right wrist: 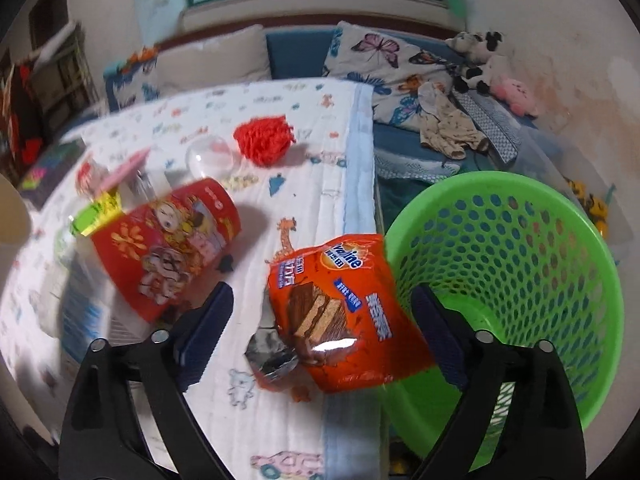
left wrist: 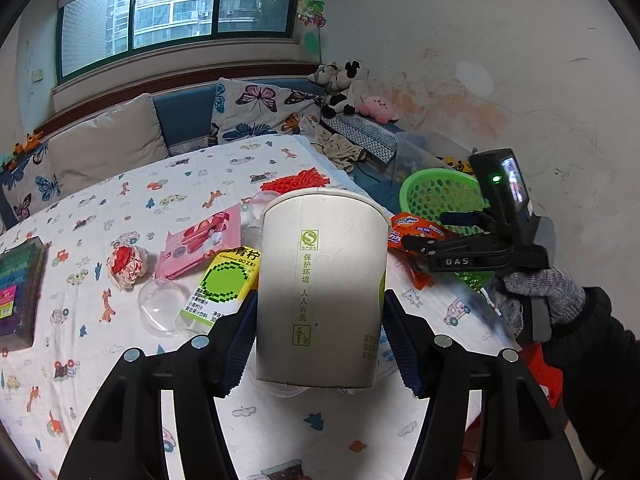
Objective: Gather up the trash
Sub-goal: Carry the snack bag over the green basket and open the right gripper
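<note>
My left gripper (left wrist: 320,340) is shut on a white paper cup (left wrist: 320,280) with green print, held upright above the patterned tablecloth (left wrist: 120,360). My right gripper (right wrist: 322,308) stands open at the table's right edge. An orange Ovaltine snack wrapper (right wrist: 340,312) lies between its fingers, clear of the left pad and close to the right one. A green perforated basket (right wrist: 520,280) sits just right of that wrapper, below the table edge. In the left wrist view the right gripper (left wrist: 424,230) is over the wrapper (left wrist: 416,226), in front of the basket (left wrist: 440,192), held by a gloved hand (left wrist: 540,292).
On the table lie a red printed cup (right wrist: 172,240) on its side, a lime juice carton (left wrist: 228,280), a pink wrapper (left wrist: 200,240), crumpled red-and-white paper (left wrist: 126,264), a clear plastic dome (left wrist: 160,308) and an orange mesh ball (right wrist: 262,138). A coloured box (left wrist: 20,288) sits far left.
</note>
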